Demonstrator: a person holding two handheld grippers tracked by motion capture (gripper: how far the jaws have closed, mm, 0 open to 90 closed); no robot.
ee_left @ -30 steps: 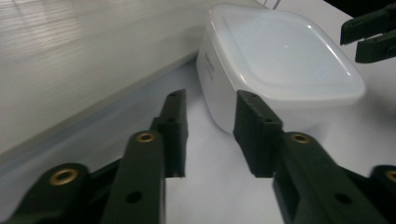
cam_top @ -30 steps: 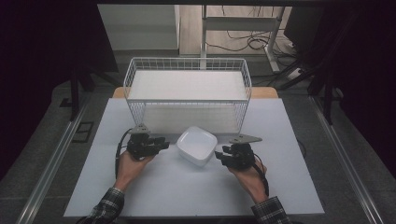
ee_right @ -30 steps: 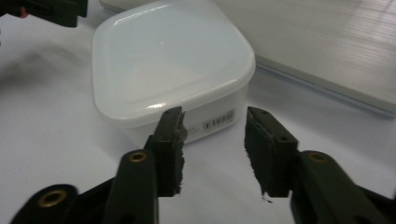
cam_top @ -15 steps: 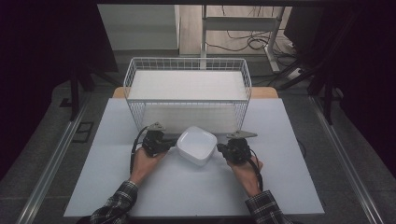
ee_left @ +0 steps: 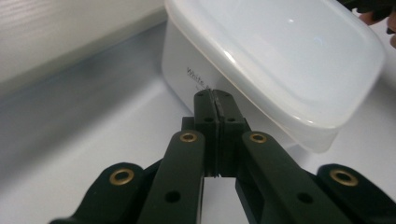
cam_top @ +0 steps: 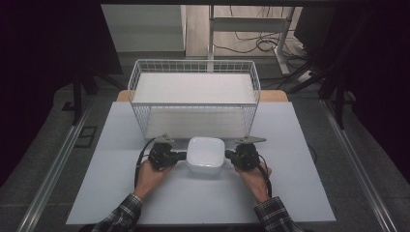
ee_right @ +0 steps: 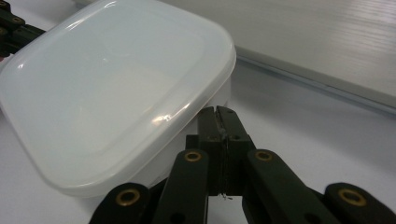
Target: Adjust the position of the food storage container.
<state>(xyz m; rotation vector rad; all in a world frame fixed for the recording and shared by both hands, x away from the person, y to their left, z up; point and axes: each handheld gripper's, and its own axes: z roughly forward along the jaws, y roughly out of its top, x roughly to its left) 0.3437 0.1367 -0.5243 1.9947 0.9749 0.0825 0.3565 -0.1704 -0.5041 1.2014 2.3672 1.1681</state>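
Observation:
A white lidded plastic container (cam_top: 206,153) sits on the pale table (cam_top: 295,193), just in front of the wire basket. My left gripper (cam_top: 183,155) is at its left side and my right gripper (cam_top: 227,155) at its right side, each pointing inward. In the left gripper view the shut jaws (ee_left: 215,95) touch the container's wall (ee_left: 182,60) under the lid rim, with nothing between them. In the right gripper view the shut jaws (ee_right: 218,112) meet the container (ee_right: 107,93) just below its lid edge, also holding nothing.
A white wire basket (cam_top: 140,72) with a pale liner stands behind the container, close to it. A person's hands and plaid sleeves come in from the near table edge. Metal rails run along both sides of the table.
My left hand has moved right, up to the container's side. Both pairs of jaws have closed. The container, skewed a second ago, now sits square between the two grippers.

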